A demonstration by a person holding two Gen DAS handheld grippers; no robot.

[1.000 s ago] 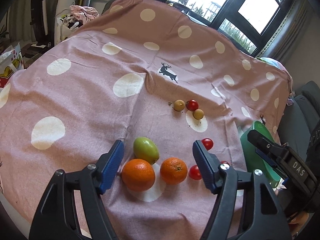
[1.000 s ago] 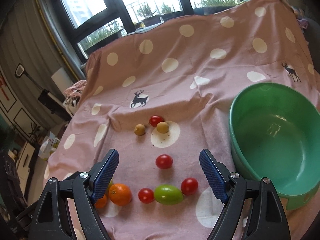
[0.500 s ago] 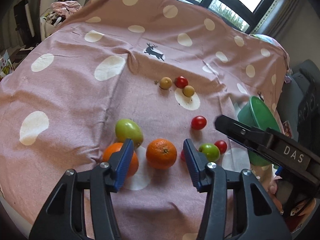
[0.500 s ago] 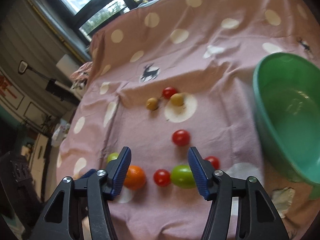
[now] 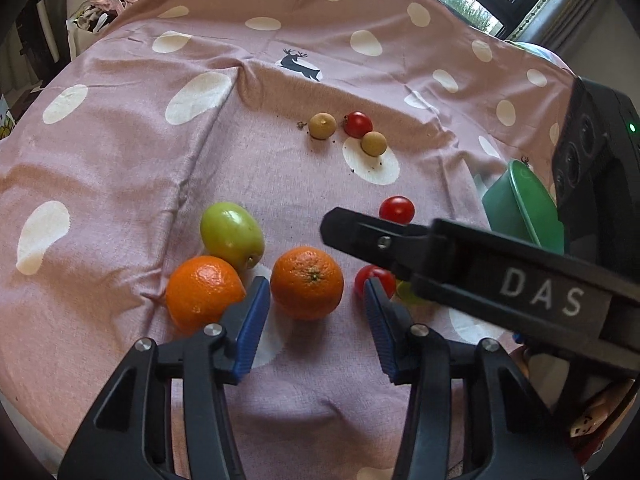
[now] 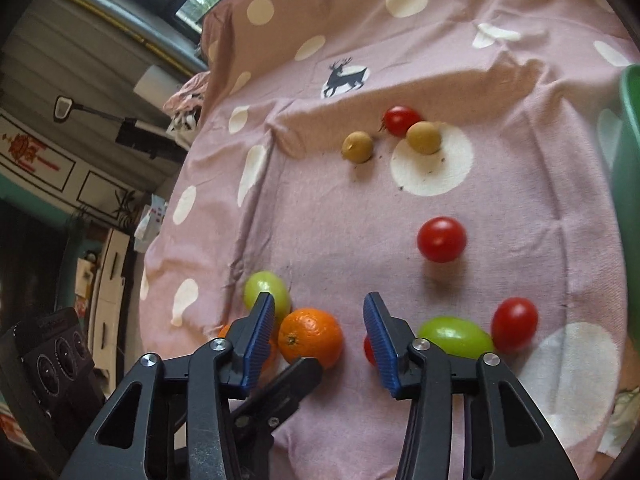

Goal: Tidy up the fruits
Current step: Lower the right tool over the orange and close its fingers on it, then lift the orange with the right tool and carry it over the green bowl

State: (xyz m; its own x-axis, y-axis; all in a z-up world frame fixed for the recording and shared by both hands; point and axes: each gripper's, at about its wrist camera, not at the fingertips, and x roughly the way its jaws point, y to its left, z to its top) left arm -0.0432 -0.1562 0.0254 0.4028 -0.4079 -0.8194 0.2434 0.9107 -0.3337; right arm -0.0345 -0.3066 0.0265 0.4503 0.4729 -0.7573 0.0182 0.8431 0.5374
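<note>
Both tongs closing around one orange on the spotted cloth

The left tongs (image 5: 316,300) and right tongs (image 6: 319,322) close with the orange (image 5: 307,282) between their blue pads, untouched. Left of that orange sit a second orange (image 5: 204,292) and a green fruit (image 5: 232,234); the green bowl (image 5: 528,212) stands far right.

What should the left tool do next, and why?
Probably ease the left tool a little further forward round the orange, then finish closing. Its jaws are closing but the blue pads do not touch it yet, and the orange lies just ahead.
</note>
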